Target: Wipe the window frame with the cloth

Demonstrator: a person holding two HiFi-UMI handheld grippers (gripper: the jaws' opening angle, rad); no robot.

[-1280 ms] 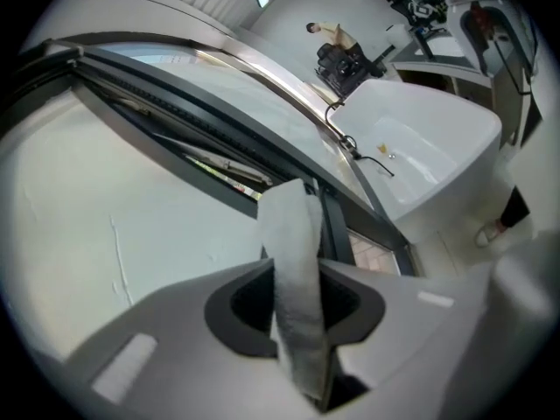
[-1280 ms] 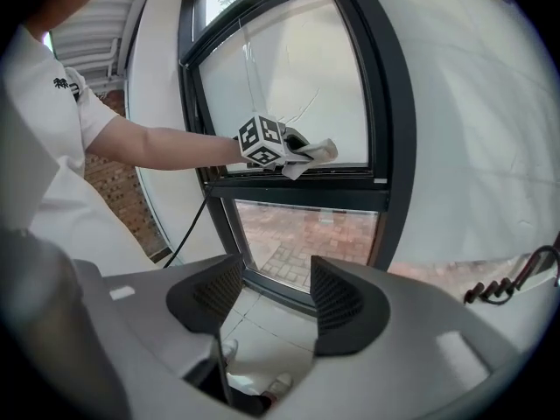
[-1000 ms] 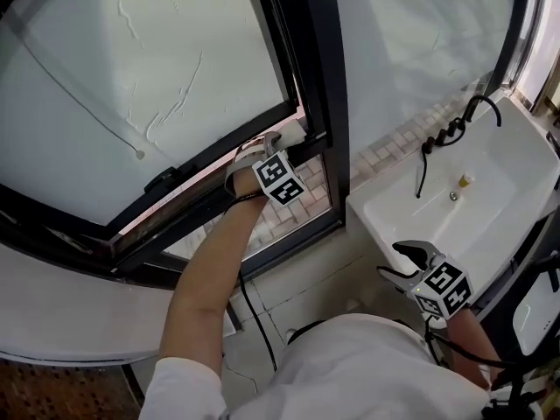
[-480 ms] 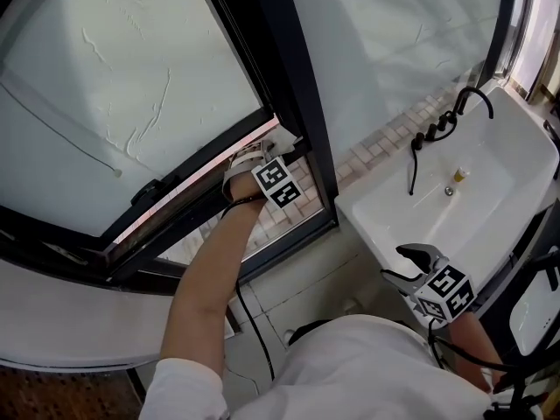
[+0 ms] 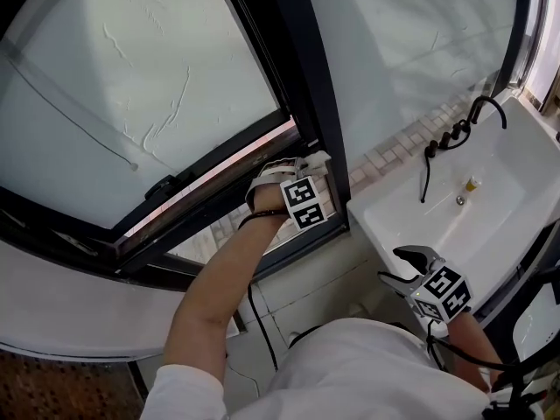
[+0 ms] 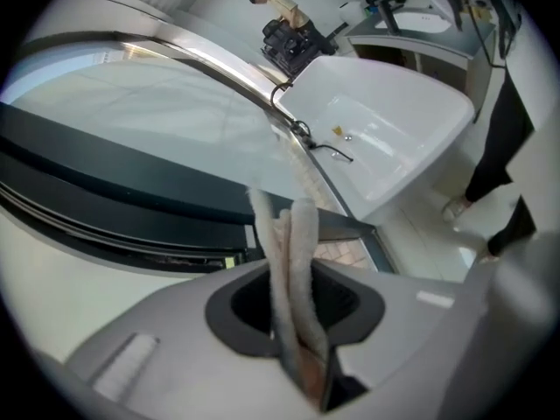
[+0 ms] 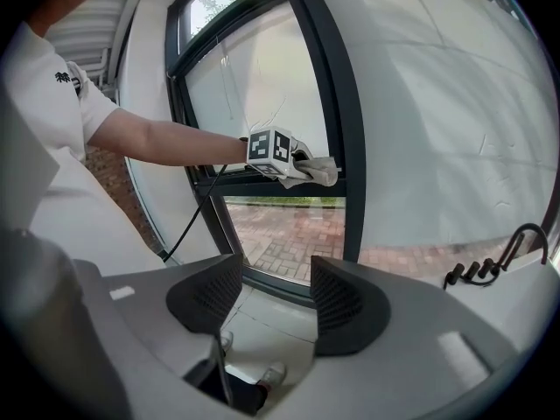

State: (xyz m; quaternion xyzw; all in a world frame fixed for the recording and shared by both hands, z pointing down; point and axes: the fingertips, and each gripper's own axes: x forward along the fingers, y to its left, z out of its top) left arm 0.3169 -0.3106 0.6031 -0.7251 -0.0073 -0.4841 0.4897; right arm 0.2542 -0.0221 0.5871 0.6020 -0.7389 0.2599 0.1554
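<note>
The left gripper (image 5: 293,171), at the centre of the head view, has its jaws pinched on a bunched white cloth (image 5: 313,159). That gripper's own view shows the folds (image 6: 293,234) rising out between the two dark pads. The free end of the cloth lies against the dark window frame (image 5: 306,68), at the corner where the horizontal rail meets the upright post. From the right gripper view the same corner sits in the upper middle, with the cloth (image 7: 320,171) draped just past the marker cube and touching the frame (image 7: 337,86).

The right gripper (image 5: 401,267) hangs at the lower right of the head view, well apart from the window, jaws spread with nothing between them (image 7: 276,300). Beyond it, toward the right edge, a white sink (image 5: 516,191) carries a black tap (image 5: 486,103).

The step in hand appears to be the wipe along the rail at its corner end. It would likely go best with the pinch held firm so the cloth cannot slide out. The loose folds should be pressed flat to the metal rather than trailing, and the stroke should follow the rail's line right into the corner, where dirt tends to gather. The gripper's cable, hanging below the forearm, probably needs watching so it does not catch on the lower frame.

Counted: two grippers, each with one marker cube; one cloth; one sink; one tap; at least three panes, two frosted above and one clear below showing brick paving.
</note>
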